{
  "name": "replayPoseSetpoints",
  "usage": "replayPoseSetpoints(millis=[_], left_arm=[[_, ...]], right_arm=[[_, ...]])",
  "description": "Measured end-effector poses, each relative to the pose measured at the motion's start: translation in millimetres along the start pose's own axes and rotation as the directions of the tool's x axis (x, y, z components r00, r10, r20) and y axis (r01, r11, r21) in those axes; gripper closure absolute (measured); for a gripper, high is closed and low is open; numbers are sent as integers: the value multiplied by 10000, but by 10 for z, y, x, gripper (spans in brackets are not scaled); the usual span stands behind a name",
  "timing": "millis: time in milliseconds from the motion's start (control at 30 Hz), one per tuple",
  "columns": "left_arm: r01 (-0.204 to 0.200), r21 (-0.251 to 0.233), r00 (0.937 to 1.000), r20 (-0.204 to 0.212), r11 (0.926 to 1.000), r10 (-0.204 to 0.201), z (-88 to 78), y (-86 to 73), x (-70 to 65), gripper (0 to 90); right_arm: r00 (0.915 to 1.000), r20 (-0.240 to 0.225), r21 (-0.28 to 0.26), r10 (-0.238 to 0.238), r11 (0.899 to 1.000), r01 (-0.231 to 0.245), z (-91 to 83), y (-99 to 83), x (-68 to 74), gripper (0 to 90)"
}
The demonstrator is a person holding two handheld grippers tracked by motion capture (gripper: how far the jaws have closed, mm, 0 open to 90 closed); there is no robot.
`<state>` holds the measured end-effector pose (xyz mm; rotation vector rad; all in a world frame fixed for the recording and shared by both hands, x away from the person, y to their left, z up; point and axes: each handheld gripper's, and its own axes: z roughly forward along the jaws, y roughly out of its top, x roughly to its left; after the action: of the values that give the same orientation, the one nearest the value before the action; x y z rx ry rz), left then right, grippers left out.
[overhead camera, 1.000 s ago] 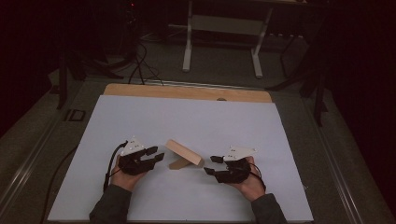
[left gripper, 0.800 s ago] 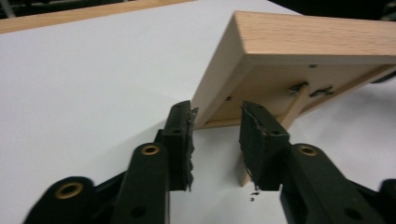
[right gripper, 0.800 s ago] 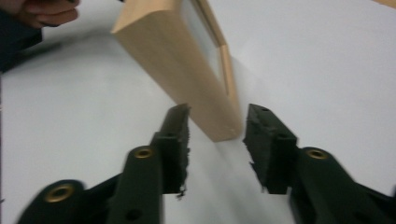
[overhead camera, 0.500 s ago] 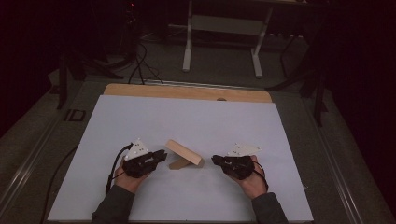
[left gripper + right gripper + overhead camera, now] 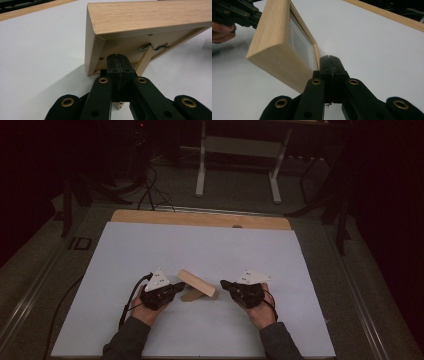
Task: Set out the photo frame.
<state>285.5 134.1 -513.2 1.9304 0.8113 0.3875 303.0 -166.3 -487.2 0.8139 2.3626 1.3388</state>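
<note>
A dark room surrounds the tabletop [image 5: 150,245], whose white sheet leaves a strip of wood bare along the far edge. To the left, the sheet runs wide and bare out to its edge. The left gripper [image 5: 176,287] lies low on the sheet, its fingers [image 5: 113,66] pressed together with nothing between them, having just closed, their tips right at the back of the frame [image 5: 197,284]. That frame, of pale wood with deep sides, stands tilted near the sheet's middle, toward the near edge, propped on a stand at its back; a small metal clip sits on the back panel, and its glazed front faces the right. The right gripper [image 5: 224,284], just beside the frame's right end, has its fingers [image 5: 325,65] likewise freshly closed on nothing. More bare sheet stretches on to the right edge.
</note>
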Motion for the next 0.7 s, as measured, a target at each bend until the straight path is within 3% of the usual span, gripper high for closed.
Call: replayPoseSetpoints(millis=[433, 700], left_arm=[[133, -44, 9997, -213, 9999, -134, 42, 11, 23, 900], [132, 11, 9997, -201, 9999, -132, 55, 13, 42, 900]], right_arm=[[9997, -207, 115, -110, 9999, 112, 88, -6, 79, 896], [9995, -109, 138, -300, 9994, 302, 88, 0, 129, 896]])
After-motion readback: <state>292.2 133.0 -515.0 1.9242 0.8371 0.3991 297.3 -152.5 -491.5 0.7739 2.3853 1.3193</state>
